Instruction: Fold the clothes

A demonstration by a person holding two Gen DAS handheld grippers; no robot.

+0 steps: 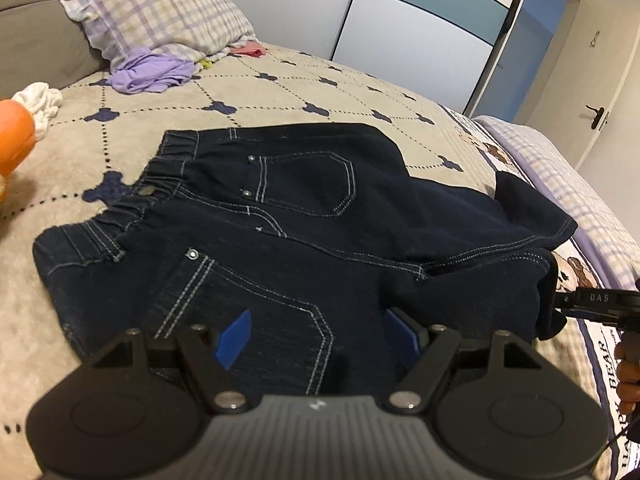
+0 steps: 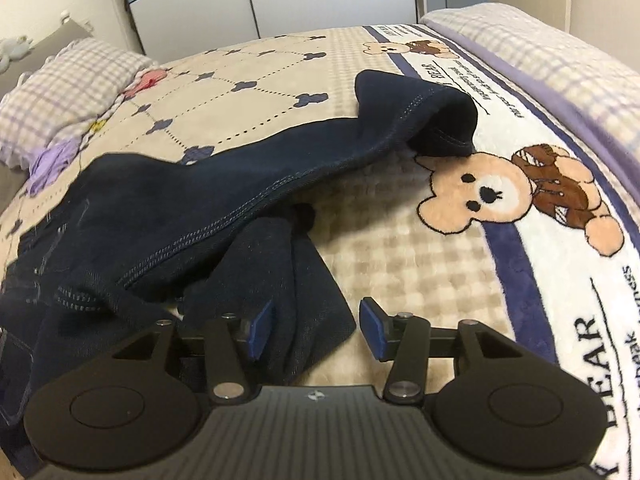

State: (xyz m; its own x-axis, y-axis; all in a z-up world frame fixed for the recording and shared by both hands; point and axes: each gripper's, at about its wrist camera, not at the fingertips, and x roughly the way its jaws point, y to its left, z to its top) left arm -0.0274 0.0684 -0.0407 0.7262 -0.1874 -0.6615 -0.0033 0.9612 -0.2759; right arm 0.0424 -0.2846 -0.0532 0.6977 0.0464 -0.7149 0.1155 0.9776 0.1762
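Nearest, the left gripper (image 1: 316, 336) hovered spread and empty over the jeans (image 1: 280, 216), while the right gripper (image 2: 316, 328) gaped, straddling a leg hem, likely for lifting. Beyond them the jeans sprawled across the blanket (image 2: 400, 240), legs rumpled, with a pillow (image 1: 160, 12) farthest.

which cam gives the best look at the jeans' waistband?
Left wrist view. The elastic waistband of the dark jeans lies there in full, with button, rivets and both stitched pockets sharp. The right wrist view shows mostly the rumpled legs; the waist end sits at the far left edge, dim and blurred.
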